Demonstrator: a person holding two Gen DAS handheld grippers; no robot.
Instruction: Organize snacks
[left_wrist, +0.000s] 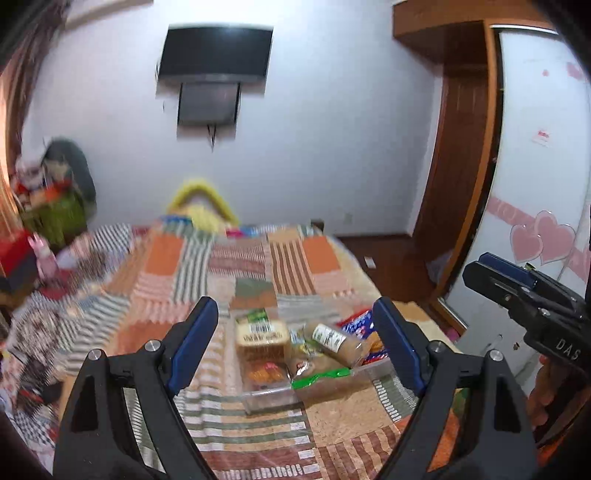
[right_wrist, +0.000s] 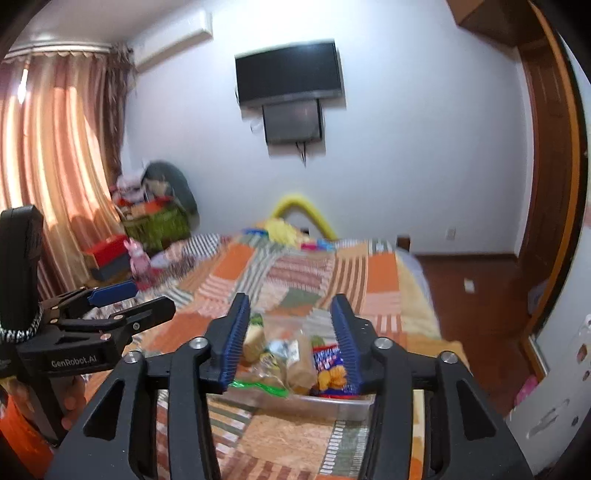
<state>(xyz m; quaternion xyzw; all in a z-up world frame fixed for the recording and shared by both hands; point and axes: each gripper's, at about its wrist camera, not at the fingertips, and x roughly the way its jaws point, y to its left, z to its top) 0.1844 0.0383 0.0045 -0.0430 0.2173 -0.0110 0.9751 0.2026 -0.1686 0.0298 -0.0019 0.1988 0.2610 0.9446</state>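
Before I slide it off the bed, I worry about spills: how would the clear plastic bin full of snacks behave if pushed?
The clear plastic bin looks rigid, so it should probably slide in one piece, though the patchwork quilt may drag or bunch. Its packets, like the red and blue crinkly bag, are heaped above the rim and may topple out.

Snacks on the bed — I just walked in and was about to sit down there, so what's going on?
A person is sorting snacks with a handheld gripper in each hand. The packets sit piled in a clear plastic container on the patchwork bedspread. The left gripper and the right gripper both hover above the container with jaws open and nothing between them. No loose packets show on the bedspread around the container, so the sorting looks about finished.
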